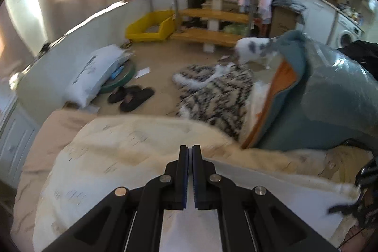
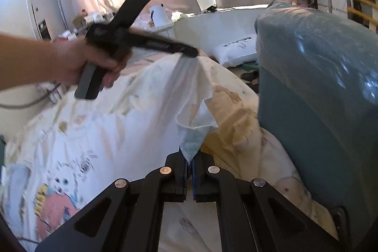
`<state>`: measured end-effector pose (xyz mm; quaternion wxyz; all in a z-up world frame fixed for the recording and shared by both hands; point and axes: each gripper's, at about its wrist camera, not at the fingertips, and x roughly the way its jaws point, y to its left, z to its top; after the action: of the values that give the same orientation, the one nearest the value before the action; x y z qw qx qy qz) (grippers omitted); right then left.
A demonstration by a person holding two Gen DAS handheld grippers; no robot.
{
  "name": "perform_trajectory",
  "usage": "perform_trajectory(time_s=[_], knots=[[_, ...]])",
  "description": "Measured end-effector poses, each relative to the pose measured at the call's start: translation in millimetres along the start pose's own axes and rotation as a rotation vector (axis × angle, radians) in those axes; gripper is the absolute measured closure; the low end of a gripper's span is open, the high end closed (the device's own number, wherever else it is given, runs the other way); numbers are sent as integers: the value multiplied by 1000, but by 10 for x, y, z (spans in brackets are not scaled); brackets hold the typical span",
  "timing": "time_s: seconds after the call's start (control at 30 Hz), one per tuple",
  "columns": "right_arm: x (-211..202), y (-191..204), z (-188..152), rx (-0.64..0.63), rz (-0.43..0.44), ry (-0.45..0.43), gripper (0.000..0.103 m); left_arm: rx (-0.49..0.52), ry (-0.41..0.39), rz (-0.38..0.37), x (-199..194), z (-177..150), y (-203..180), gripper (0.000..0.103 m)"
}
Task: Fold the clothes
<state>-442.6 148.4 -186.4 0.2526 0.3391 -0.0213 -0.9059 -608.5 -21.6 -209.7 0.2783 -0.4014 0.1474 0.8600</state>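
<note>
The bed (image 2: 236, 115), covered in a cream printed sheet, is the one large surface here, and a single white T-shirt (image 2: 122, 129) with a pink cartoon print lies spread over it, part of it lifted clear. Beside the bed stands one teal armchair (image 2: 319, 86) wrapped in clear plastic. The shirt looks light, thin and thoroughly limp: where it is raised it drapes in soft folds and sags between the two grips, so it should weigh almost nothing but will hold no shape of its own and will likely crumple unless kept taut. The sensible places to hold are the hems and corners, well apart, which is how it is held now. Two grippers are at work. The left gripper (image 2: 189, 54), held in a person's hand (image 2: 78, 63), has its jaws pinched on a raised edge of the cloth; from its own camera the fingers (image 1: 183, 167) stand together with hardly a gap. The right gripper (image 2: 190, 161) is clamped on a pale blue-tinted corner of the same shirt. On the floor beyond sit one white pillow (image 1: 94, 72), one pair of dark slippers (image 1: 132, 97), and one white cat (image 1: 254, 49).
</note>
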Motion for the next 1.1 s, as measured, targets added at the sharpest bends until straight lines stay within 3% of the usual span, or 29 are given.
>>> perform_trajectory(time_s=[0.23, 0.33, 0.4, 0.43, 0.47, 0.5, 0.6, 0.73, 0.87, 1.03, 1.1], knots=[[61, 22, 72, -29, -53, 21, 101, -35, -85, 13, -17, 287, 53, 100], [96, 19, 85, -29, -55, 39, 101, -8, -51, 30, -43, 267, 114, 100], [134, 4, 59, -26, -52, 64, 101, -27, 23, 34, -12, 159, 208, 98], [159, -17, 32, -23, -51, 82, 101, -46, 63, 26, 14, 99, 250, 95], [186, -22, -22, -18, -52, 105, 101, -54, 103, 24, 58, 5, 274, 85], [211, -51, -91, 2, -49, 127, 101, -58, 145, 24, 108, -103, 291, 67], [271, -206, -243, 62, -50, 173, 101, -36, 260, -14, 292, -443, 254, 56], [333, -381, -401, 121, -53, 221, 101, 60, 311, -55, 531, -624, 20, 54], [299, -359, -359, 85, -45, 205, 101, 40, 260, -104, 628, -476, -52, 54], [405, -357, -346, 100, -34, 206, 101, 111, 328, -136, 881, -315, -158, 54], [418, -367, -350, 103, -31, 205, 101, 133, 310, -160, 882, -245, -219, 57]])
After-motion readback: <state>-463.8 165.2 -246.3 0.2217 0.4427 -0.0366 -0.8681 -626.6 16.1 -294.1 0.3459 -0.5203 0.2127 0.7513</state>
